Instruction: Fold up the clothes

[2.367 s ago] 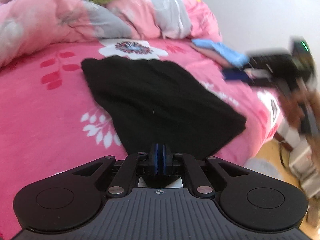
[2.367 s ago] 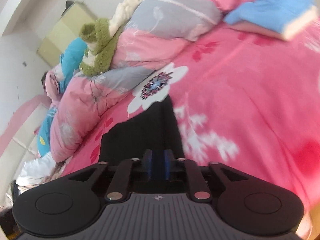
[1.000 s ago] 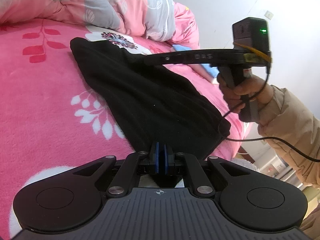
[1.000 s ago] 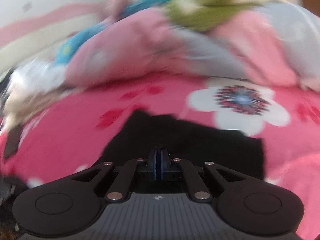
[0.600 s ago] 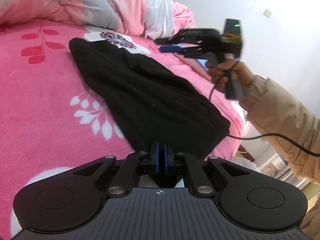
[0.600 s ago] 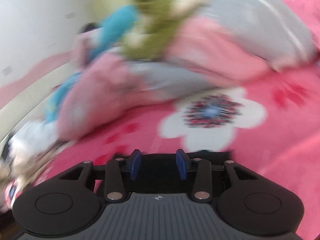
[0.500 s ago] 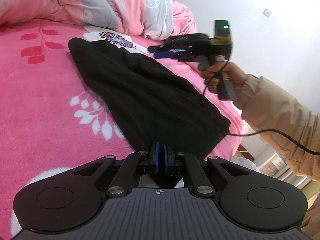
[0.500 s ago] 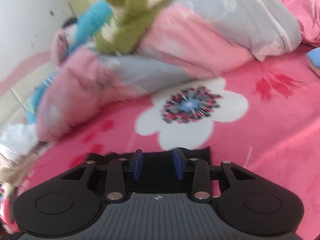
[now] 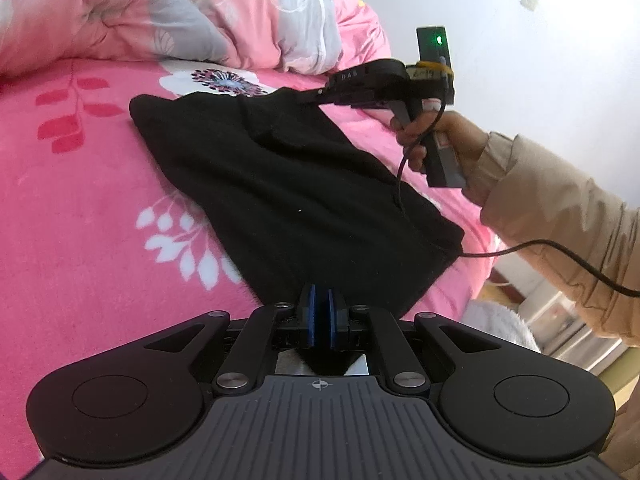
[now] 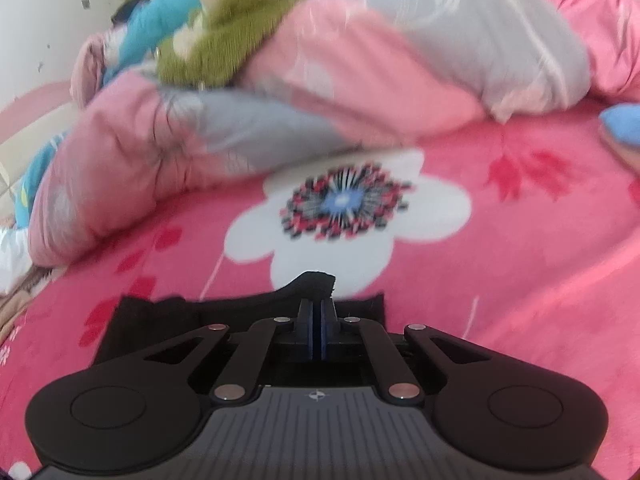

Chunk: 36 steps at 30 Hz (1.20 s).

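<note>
Both tools, left [image 9: 320,312] and right [image 10: 316,328], clamp one black garment [image 9: 288,184] on the bed [image 9: 72,216], its 6 and 12 o'clock edges.

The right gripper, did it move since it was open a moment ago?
Yes. The right gripper went down toward the white flower and shut on the black garment's far edge.

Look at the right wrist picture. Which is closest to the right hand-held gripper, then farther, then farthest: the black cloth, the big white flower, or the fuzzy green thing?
1. Black cloth: pinched in the right hand-held gripper.
2. Big white flower: printed on the bedspread just ahead.
3. Fuzzy green thing: on top of the quilt pile, far back, upper left.
</note>
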### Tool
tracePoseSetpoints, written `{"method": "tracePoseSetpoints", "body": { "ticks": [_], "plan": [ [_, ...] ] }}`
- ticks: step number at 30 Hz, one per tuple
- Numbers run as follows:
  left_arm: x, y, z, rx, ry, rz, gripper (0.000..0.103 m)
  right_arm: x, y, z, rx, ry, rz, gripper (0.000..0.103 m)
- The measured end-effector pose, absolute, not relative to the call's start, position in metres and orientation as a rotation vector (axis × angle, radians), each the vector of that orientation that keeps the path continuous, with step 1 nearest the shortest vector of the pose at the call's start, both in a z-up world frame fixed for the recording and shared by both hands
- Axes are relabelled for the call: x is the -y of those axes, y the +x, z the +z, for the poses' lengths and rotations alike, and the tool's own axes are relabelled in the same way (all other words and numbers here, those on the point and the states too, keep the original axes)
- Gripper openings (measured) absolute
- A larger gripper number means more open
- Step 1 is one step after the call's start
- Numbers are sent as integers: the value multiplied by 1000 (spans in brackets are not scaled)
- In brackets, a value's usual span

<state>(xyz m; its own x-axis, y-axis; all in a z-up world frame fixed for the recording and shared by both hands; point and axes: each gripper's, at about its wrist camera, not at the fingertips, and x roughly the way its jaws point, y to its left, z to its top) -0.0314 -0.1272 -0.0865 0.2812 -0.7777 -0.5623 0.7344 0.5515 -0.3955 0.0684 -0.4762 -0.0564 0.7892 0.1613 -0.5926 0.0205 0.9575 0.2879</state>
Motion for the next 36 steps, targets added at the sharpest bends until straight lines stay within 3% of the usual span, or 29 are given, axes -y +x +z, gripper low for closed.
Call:
{"method": "tracePoseSetpoints", "body": {
  "ticks": [15, 25, 29, 36],
  "plan": [
    [122, -28, -92, -811, -72, -999, 6, 487, 75, -83, -705, 240, -23, 2],
    [121, -26, -92, -831, -79, -987, 6, 510, 18, -48, -673, 488, 88, 7],
    [121, -25, -91, -845, -87, -974, 6, 501, 0, -57, -742, 489, 119, 27],
    [124, -27, -89, -851, -70, -952, 6, 486, -21, -62, -733, 395, 147, 27]
  ]
}}
